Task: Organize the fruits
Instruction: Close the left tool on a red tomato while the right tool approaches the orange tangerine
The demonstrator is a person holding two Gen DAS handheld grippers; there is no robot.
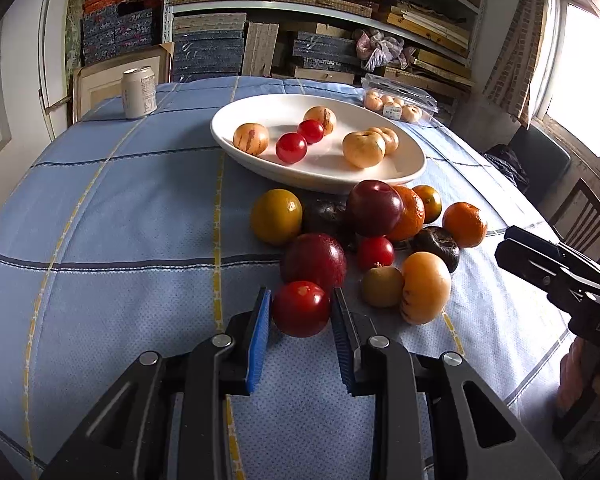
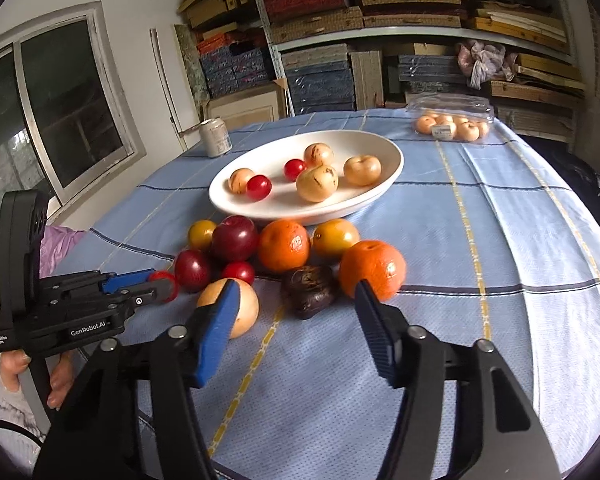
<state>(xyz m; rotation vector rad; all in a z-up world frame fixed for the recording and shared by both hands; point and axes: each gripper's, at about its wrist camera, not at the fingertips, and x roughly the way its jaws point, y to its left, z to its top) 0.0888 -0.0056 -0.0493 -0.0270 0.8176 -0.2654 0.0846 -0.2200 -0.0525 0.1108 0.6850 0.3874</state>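
Observation:
A red tomato sits between the blue pads of my left gripper, which is shut on it at the near edge of the fruit pile. Seen from the right wrist, the left gripper holds that tomato low over the cloth. My right gripper stands open, its fingers either side of a dark wrinkled fruit without touching it, an orange by the right finger. The white oval plate behind the pile holds several pale striped fruits and two tomatoes.
Plums, oranges and yellow-green fruits lie bunched on the blue checked tablecloth. A drinks can stands at the far left, a clear plastic box of pale fruit at the far right. Shelves of boxes rise behind; a chair stands at the right.

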